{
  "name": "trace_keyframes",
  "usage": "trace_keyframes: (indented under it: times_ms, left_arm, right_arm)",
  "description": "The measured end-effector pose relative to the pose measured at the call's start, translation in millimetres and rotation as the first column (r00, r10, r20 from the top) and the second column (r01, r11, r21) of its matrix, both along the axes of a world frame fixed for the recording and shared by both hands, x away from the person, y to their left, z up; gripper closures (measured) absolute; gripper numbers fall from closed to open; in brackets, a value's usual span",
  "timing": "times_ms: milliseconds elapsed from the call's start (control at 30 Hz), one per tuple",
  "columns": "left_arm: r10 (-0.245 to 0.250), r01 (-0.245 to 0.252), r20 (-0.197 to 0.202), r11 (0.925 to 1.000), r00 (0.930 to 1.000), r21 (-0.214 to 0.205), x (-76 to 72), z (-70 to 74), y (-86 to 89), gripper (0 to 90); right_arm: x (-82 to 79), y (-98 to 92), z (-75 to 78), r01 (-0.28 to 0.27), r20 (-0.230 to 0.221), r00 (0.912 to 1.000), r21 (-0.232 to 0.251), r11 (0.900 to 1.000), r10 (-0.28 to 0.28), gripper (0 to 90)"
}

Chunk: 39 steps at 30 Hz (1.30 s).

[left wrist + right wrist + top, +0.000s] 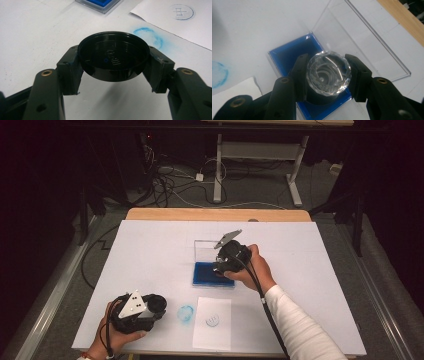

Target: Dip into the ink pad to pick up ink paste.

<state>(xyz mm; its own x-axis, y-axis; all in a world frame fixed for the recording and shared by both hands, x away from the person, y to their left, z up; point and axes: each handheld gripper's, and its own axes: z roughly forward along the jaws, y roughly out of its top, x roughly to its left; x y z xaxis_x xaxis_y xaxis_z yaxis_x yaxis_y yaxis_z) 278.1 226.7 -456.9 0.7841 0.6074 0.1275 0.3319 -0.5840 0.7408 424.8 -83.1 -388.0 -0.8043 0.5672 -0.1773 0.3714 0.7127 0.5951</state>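
Observation:
A round stamp with a clear faceted top (pixel 328 72) sits between the jaws of my right gripper (pixel 327 78), which is shut on it. It is over the blue ink pad (pixel 287 57) (pixel 206 274); I cannot tell whether its black base touches the pad. In the high view my right gripper (pixel 220 268) is at the pad's right edge. My left gripper (pixel 113 65) is shut on a round black cap (pixel 113 56), hollow side toward the camera, held low over the table at the front left (pixel 158 304).
The ink pad's clear lid (pixel 209 249) lies open behind it. A white paper sheet (pixel 212 324) bearing a round blue stamp mark (pixel 180 12) lies near the front edge, and a blue ink smudge (pixel 185 314) marks the table between the sheet and my left gripper.

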Motion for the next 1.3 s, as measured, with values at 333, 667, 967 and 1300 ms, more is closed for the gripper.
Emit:
trace_keyframes:
  times_ms: [333,667,967,1300]
  left_arm:
    - [-0.001,0.001,-0.001,1.0,1.0,0.007,0.3,-0.6,-0.7,36.7]
    - [-0.003,0.003,-0.005,0.9999,1.0,0.012,0.7,-1.4,-0.9,36.7]
    - [-0.008,0.008,-0.005,0.9999,1.0,0.015,0.3,-1.4,-1.4,36.7]
    - [-0.016,0.016,-0.008,0.9997,0.9998,0.021,-1.2,-1.4,-2.8,36.7]
  right_arm:
    - [1.1,0.4,-19.0,0.001,-0.044,0.999,-0.015,0.9999,-0.001,57.4]
    - [4.4,-1.4,-22.2,0.011,-0.041,0.9991,-0.023,0.9997,-0.012,57.3]
    - [5.4,-4.9,-26.8,0.011,-0.04,0.9991,-0.006,0.9999,-0.011,57.4]
    - [0.6,-6.9,-29.2,0.001,-0.014,0.9999,-0.005,1.0,-0.001,57.4]
